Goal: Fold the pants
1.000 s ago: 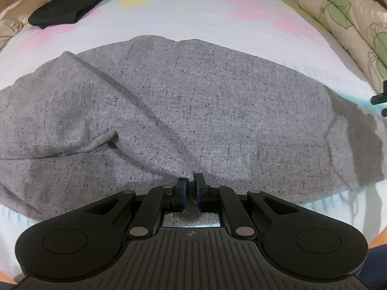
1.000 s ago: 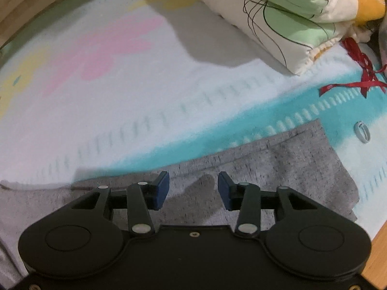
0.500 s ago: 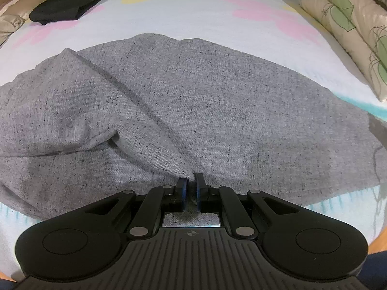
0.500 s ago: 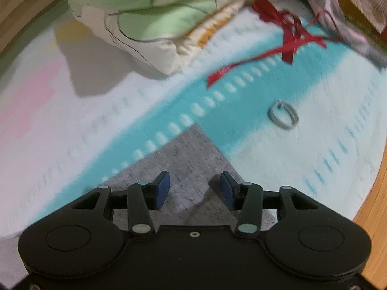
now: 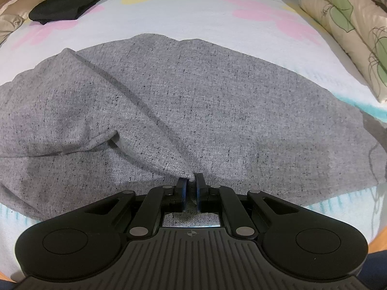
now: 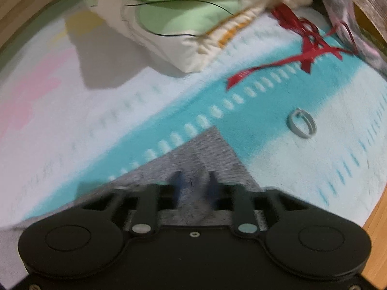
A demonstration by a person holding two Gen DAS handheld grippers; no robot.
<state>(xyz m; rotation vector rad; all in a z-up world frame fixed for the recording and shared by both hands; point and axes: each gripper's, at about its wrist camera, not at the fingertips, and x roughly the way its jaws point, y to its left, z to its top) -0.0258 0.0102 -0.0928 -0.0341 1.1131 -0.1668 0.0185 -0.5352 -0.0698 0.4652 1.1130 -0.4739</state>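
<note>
Grey flecked pants [image 5: 205, 101] lie spread on a flowered blanket [image 5: 193, 12]. My left gripper [image 5: 190, 181] is shut on a pinched fold of the pants at their near edge. A crease runs from the fold up to the left. In the right wrist view a corner of the pants [image 6: 208, 149] lies on the teal stripe. My right gripper [image 6: 194, 181] is over that corner with its jaws narrowed around the cloth. The frame is blurred, so I cannot tell whether they grip it.
A folded black garment [image 5: 72, 0] lies at the far left. A leaf-print quilt is at the right [image 5: 358, 29] and shows ahead in the right wrist view [image 6: 174, 19]. A red ribbon [image 6: 297, 55] and a grey ring [image 6: 302, 123] lie beyond the corner. The wooden bed edge [image 6: 377, 229] is at the right.
My right gripper has swung right to the pants' corner and its jaws have narrowed over it. My left gripper has kept its hold and barely moved.
</note>
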